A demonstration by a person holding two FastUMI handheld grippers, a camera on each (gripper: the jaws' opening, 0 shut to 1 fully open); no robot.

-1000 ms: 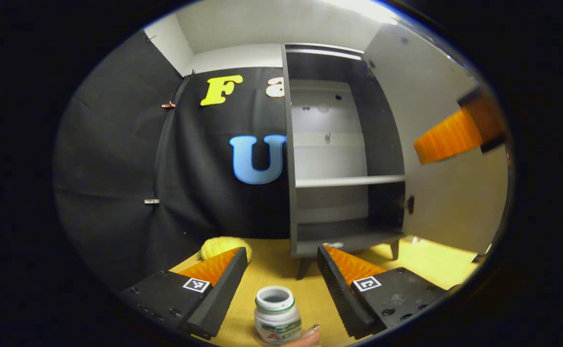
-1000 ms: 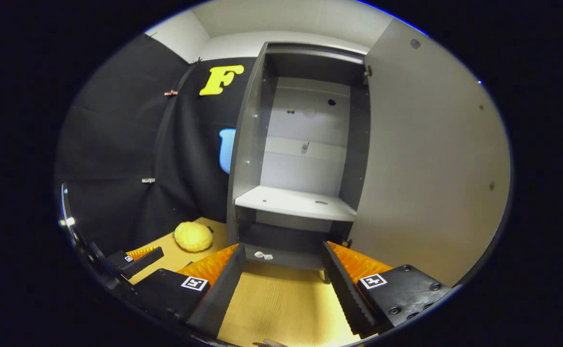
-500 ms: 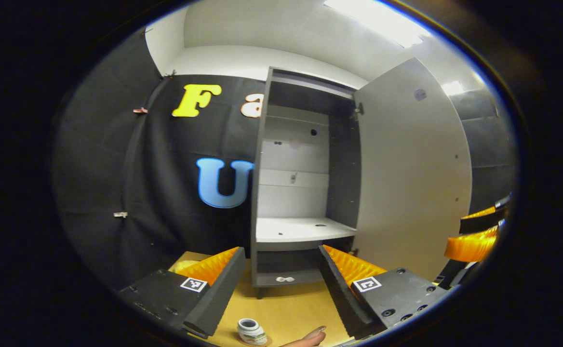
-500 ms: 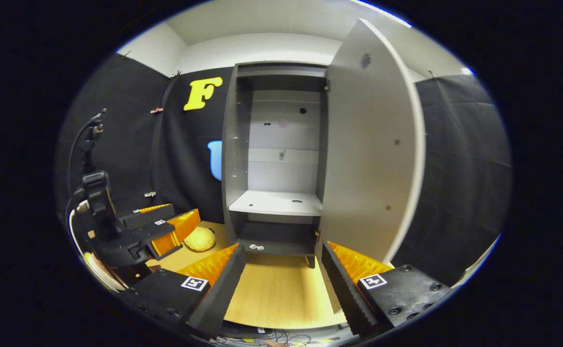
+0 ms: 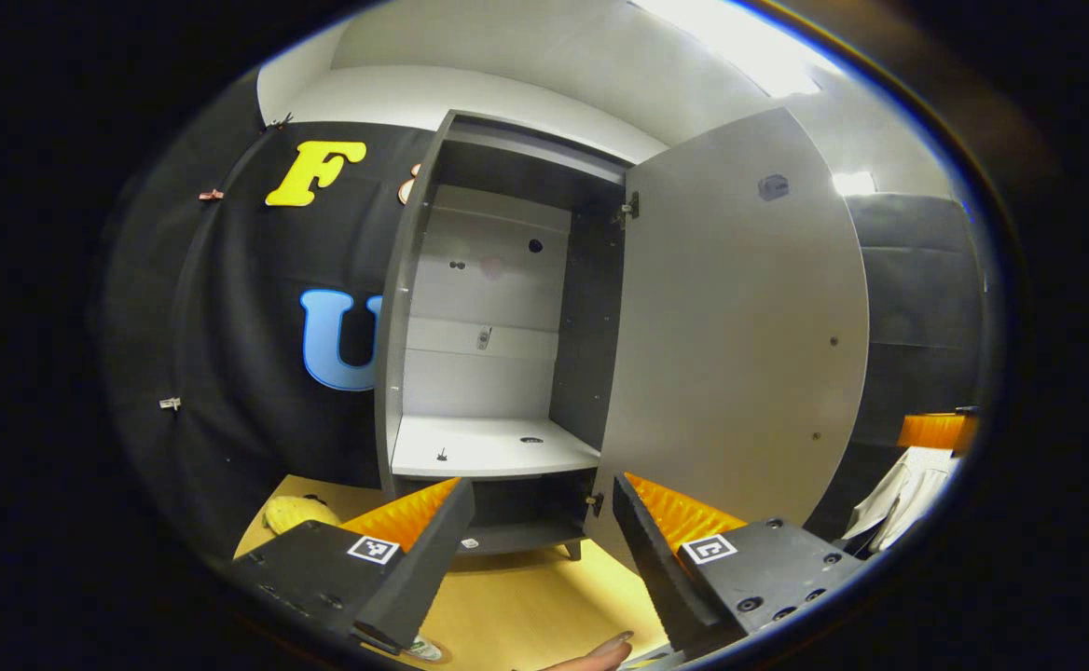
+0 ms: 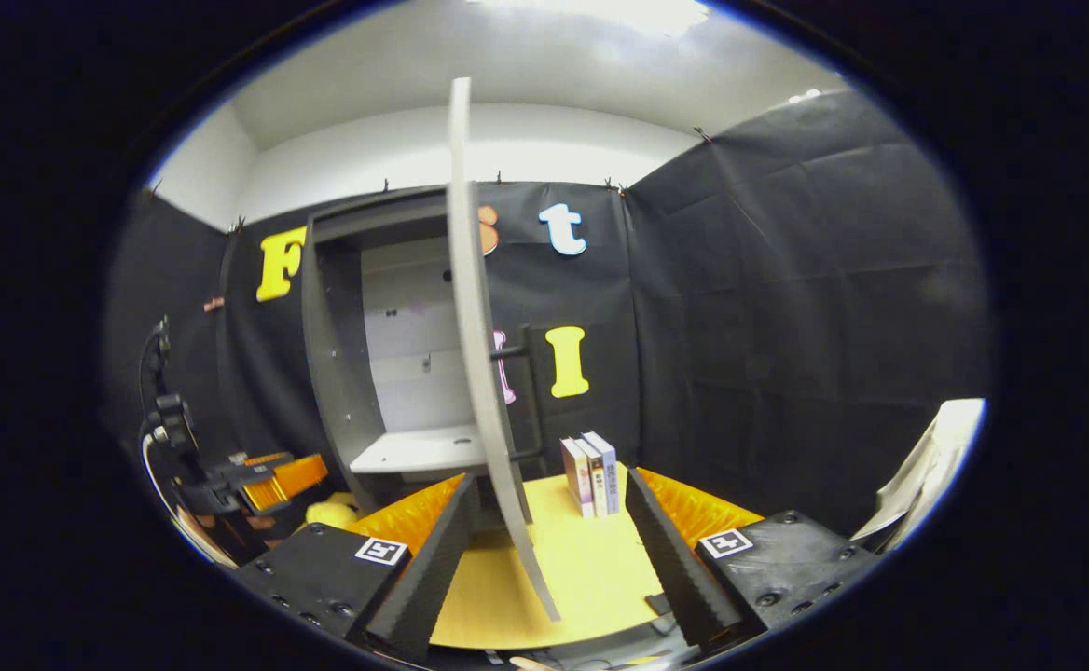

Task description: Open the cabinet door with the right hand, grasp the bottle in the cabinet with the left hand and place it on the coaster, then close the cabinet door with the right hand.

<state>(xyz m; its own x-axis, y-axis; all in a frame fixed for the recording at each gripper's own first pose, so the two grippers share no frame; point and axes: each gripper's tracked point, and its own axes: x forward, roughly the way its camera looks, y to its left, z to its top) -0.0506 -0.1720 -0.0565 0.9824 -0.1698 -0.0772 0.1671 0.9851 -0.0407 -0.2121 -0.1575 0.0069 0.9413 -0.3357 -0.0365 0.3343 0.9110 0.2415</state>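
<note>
The grey cabinet [image 5: 493, 373] stands open, its shelves bare. Its door [image 5: 740, 326] swings out to the right. My left gripper [image 5: 540, 550] is open and empty, held back from the cabinet above the yellow table. A sliver of the white bottle [image 5: 426, 650] peeks out under its left finger at the bottom edge. In the right gripper view the door [image 6: 479, 373] is seen edge-on, with its dark handle [image 6: 521, 401] on the outer face. My right gripper [image 6: 549, 550] is open and empty, and the door's lower edge lies between its fingers, farther off. The left gripper [image 6: 269, 471] shows at far left.
A yellow plush toy [image 5: 295, 513] lies left of the cabinet. A few books [image 6: 589, 473] stand upright on the table [image 6: 591, 568] right of the door. A fingertip [image 5: 600, 652] shows at the bottom edge. White cloth [image 6: 927, 466] hangs at the far right.
My left gripper has drawn back and up, leaving the bottle almost out of sight. My right gripper has swung right, from facing the cabinet's inside to facing the door's edge.
</note>
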